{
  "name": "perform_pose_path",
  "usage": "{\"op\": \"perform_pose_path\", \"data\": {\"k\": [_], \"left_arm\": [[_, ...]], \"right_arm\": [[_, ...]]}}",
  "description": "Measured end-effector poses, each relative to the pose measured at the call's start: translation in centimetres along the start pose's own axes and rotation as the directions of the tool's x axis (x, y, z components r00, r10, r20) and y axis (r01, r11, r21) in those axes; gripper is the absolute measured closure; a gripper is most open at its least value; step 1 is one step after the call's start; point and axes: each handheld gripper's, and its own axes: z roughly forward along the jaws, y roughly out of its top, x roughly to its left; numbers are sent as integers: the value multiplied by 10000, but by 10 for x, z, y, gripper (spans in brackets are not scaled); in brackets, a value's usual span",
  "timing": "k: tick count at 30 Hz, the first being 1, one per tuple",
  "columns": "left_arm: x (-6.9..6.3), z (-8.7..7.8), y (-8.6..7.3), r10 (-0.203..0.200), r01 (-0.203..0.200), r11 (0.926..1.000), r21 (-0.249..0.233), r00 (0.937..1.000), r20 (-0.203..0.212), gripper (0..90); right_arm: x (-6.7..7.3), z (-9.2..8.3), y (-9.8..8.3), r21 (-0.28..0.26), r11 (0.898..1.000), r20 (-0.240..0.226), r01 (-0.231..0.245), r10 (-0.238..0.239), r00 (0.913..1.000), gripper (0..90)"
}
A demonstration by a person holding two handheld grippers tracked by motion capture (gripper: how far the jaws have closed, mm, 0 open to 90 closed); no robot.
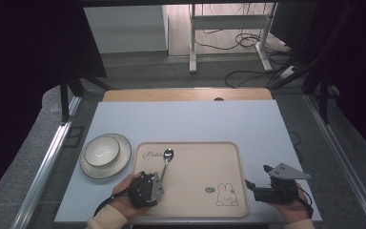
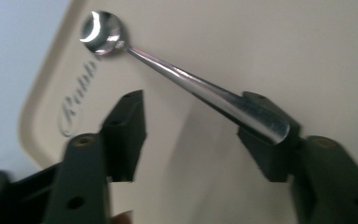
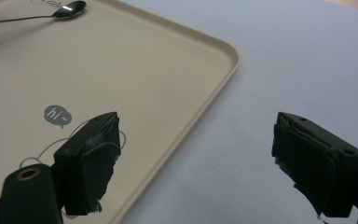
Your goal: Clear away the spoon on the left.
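tray (image 3: pixel 186 88) | "hi~" in grey speech bubble | cursive "Rabbit" partly legible

even, soft light on the table (image 1: pixel 186 119), dark surroundings left and right. a bright glint sits on the spoon (image 2: pixel 100 32) bowl; near jaws in both gripper views are blurred.

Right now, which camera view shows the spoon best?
The left gripper view. The spoon is close and large there, lying on the tray, its handle end over one finger of the open left gripper. The high view shows it whole but small. The right gripper view shows it far off, at the picture's top left corner.
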Motion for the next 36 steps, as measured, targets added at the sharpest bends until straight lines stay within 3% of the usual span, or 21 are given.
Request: {"op": "perform_pose_path", "data": {"k": [2,4,8,11,13,15,16,17,26,30,36], "left_arm": [[2,0,-1,-188,191,9997,-149,9996,213,299],[4,-1,-1,-676,698,9960,-554,9969,400,241],[10,-6,-2,-967,989,9919,-795,9948,311,177],[15,-9,-3,-1303,1350,9858,-1000,9901,519,158],[21,-12,-5,-1888,2035,9705,-1290,9750,1175,146],[28,-13,-6,-2487,2752,9513,-1392,9515,1812,126],[31,-12,-7,-2711,3012,9437,-1371,9412,2015,110],[33,-12,-8,-2862,3173,9377,-1412,9363,2033,106],[37,-18,-11,-2973,3228,9333,-1577,9404,1653,121],[38,-18,-11,-3038,3277,9319,-1555,9394,1586,122],[40,-27,-14,-3259,3496,9195,-1800,9337,1483,130]], "right_arm": [[0,0,0,4,10000,3,8,-8,10000,155],[-1,0,0,7,10000,14,4,-4,10000,155],[-1,-1,0,-7,10000,47,-38,38,10000,155],[-1,-1,0,-18,10000,55,-35,35,10000,155],[-1,-1,0,-22,10000,51,-34,34,10000,156],[-1,-1,0,-18,10000,53,-43,43,10000,155],[-1,-1,0,-23,10000,48,-66,66,10000,155],[-2,-1,0,-19,10000,55,-56,56,10000,155],[-2,-1,0,-31,10000,59,-60,60,10000,155],[-3,-2,0,-39,10000,66,-80,80,9999,155],[-2,-2,0,-46,10000,67,-76,76,9999,156]]}}
